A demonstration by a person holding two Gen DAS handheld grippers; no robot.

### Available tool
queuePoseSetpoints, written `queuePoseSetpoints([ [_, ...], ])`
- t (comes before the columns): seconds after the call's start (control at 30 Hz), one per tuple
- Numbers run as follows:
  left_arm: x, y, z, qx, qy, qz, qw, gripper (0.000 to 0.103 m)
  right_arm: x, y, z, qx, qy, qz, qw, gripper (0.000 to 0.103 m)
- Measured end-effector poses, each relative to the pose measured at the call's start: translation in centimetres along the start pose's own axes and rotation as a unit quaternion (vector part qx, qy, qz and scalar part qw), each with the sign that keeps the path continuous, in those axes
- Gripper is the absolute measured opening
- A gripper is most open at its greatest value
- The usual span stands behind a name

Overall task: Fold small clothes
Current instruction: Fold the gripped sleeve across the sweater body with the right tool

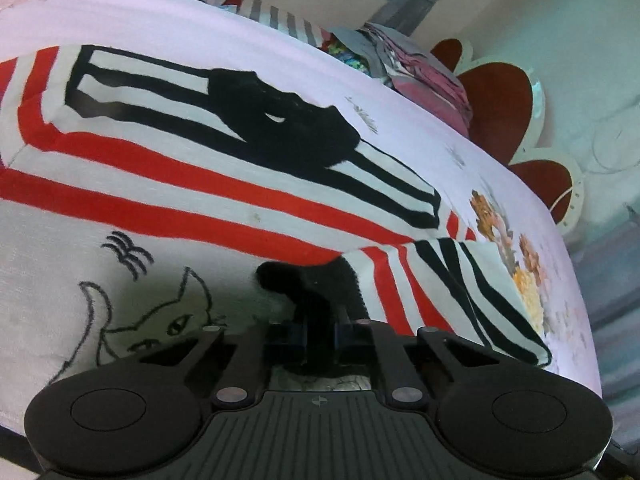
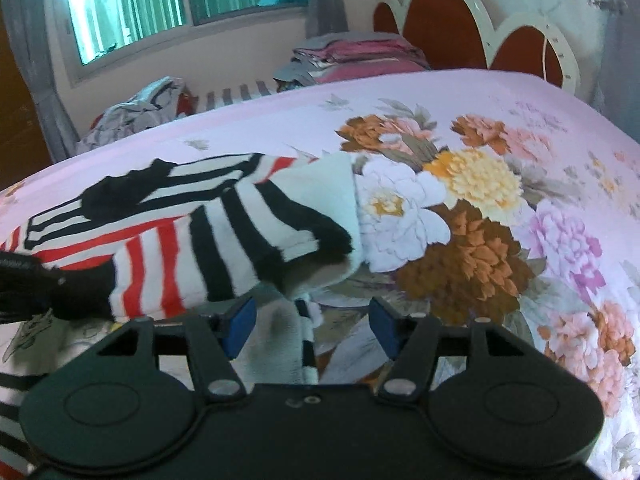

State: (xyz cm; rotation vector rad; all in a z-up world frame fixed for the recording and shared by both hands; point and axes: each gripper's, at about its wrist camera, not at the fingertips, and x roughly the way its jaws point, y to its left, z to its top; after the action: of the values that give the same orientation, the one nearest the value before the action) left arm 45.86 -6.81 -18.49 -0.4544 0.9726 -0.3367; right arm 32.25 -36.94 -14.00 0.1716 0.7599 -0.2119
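Your left gripper [image 1: 320, 320] has a matte black body with ribbed centre panel, a small crosshair mark at 12 o'clock of it, two round discs at 3 and 9 o'clock, and silver rivets. Your right gripper [image 2: 312, 320] looks similar, but its fingers [image 2: 240, 326] carry blue pads.

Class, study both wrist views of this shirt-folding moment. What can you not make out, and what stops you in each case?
- Left gripper fingertips: left wrist view, buried in the striped shirt fabric.
- Cat drawing: same view, its lower part hidden by the gripper body.
- Shirt's near hem: right wrist view, covered by the right gripper body.
- Clothes pile: right wrist view, too far and blurred to identify items.
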Motion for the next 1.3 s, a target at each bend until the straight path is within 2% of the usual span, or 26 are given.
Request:
queuePoseSetpoints([
  [0.17,-3.8,0.1,2.1,0.003,-0.065,-0.015,0.9978,0.003,1.5,0.0,0.4,0.002,0.013,-0.002,1.0,0.062],
  [0.3,-6.1,2.4,4.0,0.005,-0.099,0.019,0.9948,0.003,2.4,0.9,0.8,-0.003,0.018,0.008,1.0,0.057],
  [0.43,-6.6,5.8,4.2,-0.01,-0.104,0.064,0.9924,0.003,3.1,2.0,1.2,-0.008,0.029,0.021,0.999,0.031],
  [0.53,-5.5,7.0,3.4,-0.008,-0.087,0.091,0.992,0.004,3.8,2.2,1.0,-0.01,0.039,0.018,0.999,0.021],
  [0.63,-3.8,7.8,2.4,-0.006,-0.067,0.107,0.992,0.004,3.9,1.1,0.5,0.005,0.042,0.015,0.999,0.018],
  [0.7,-3.7,8.1,2.1,-0.005,-0.07,0.112,0.9912,0.004,3.8,0.7,0.4,0.01,0.044,0.016,0.999,0.015],
  [0.8,-4.4,7.4,2.3,0.0,-0.076,0.124,0.9894,0.004,3.2,0.9,0.4,-0.008,0.052,0.024,0.998,0.02],
  [0.87,-5.6,7.4,2.5,-0.01,-0.086,0.127,0.9881,0.008,2.2,0.3,0.5,0.003,0.053,0.042,0.998,0.028],
  [0.9,-6.3,7.3,2.5,-0.013,-0.094,0.134,0.9864,0.021,1.4,0.1,0.6,0.006,0.045,0.046,0.998,0.04],
  [0.93,-7.0,7.3,2.6,-0.015,-0.106,0.141,0.9842,0.045,0.7,-0.1,0.7,0.007,0.034,0.046,0.998,0.056],
  [1.0,-8.2,7.0,2.5,-0.007,-0.129,0.146,0.9809,0.066,-0.7,-0.3,1.4,0.004,0.004,0.05,0.999,0.064],
  [1.07,-8.6,6.1,2.8,0.013,-0.137,0.139,0.9808,0.066,-0.5,-0.3,2.6,-0.005,-0.005,0.053,0.999,0.064],
  [1.2,-6.9,4.3,2.8,0.03,-0.111,0.112,0.9871,0.066,2.6,-0.5,5.0,0.009,0.005,0.058,0.998,0.061],
  [1.3,-5.3,3.2,2.2,0.052,-0.103,0.113,0.9869,0.066,5.3,-0.2,6.4,0.015,0.013,0.066,0.998,0.061],
])
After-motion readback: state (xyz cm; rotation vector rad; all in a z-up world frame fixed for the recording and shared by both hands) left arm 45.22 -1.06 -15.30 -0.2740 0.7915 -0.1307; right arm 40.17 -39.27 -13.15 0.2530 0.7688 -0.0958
